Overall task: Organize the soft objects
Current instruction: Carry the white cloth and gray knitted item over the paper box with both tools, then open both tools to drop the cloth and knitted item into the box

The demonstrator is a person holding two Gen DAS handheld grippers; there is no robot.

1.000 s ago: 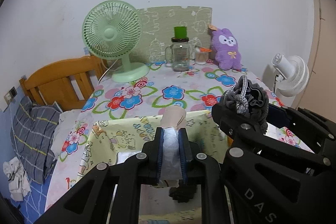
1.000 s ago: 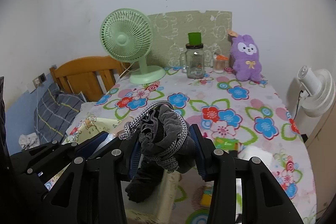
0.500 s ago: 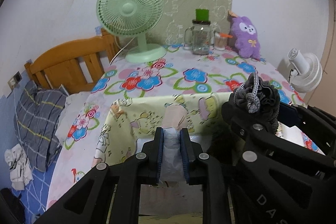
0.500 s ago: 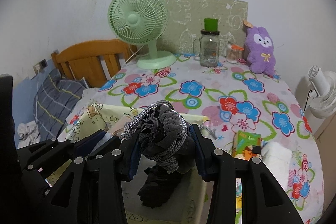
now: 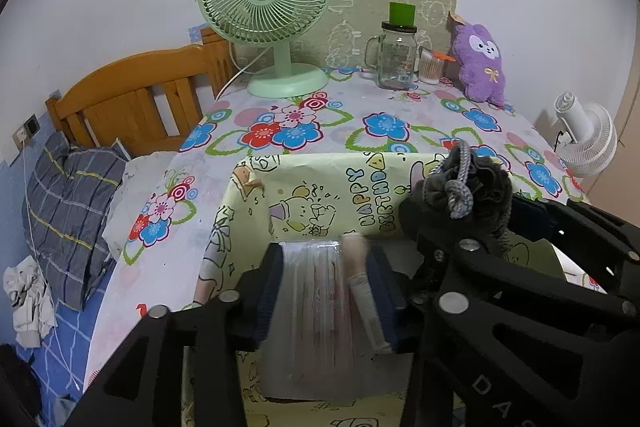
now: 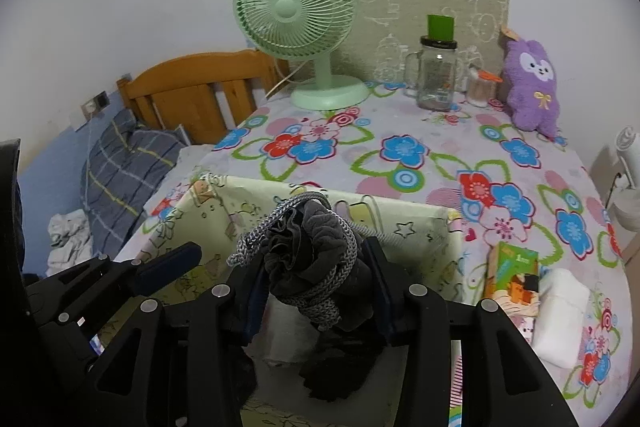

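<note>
Both grippers hang over the open yellow box [image 5: 304,203] on the counter [image 5: 384,127]. The left gripper [image 5: 326,291] has its jaws spread around a clear-wrapped packet [image 5: 312,303], long axis running lengthwise between them. The right gripper [image 6: 316,291], jaws clamped on a dark drawstring pouch [image 6: 312,259], holds it directly above the box interior

My left gripper [image 5: 326,291] has spread wide now, where a second ago it pinched a thin white packet; the clear plastic packet [image 5: 316,307] between its pads looks blurred. Both my grippers have moved forward and down over the yellow box [image 5: 320,187], and its printed wall fills more of the view. My right gripper [image 6: 316,291] now carries the gray drawstring pouch [image 6: 308,259] lower inside that box.
</note>
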